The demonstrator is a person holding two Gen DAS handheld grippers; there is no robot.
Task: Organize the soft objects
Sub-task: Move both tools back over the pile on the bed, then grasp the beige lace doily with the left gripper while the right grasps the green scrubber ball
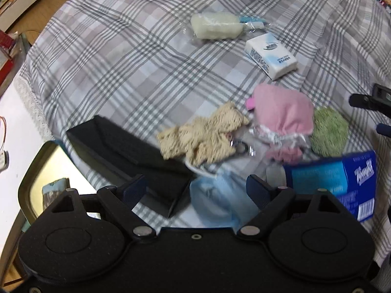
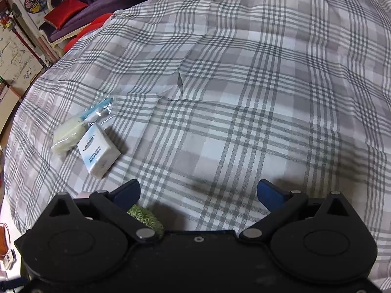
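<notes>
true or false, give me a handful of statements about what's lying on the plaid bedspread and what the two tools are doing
1. The left tool is clamped on the pink pouch. False: it is open with nothing gripped, and the pouch lies ahead of it.
2. The white tissue pack lies beside the bagged white sponge. True.
3. The black tray holds the green scrubber. False: the scrubber lies on the plaid bedspread, right of the pouch.
4. The right tool is open and empty. True.
5. The beige knitted cloth lies between tray and pouch. True.
</notes>
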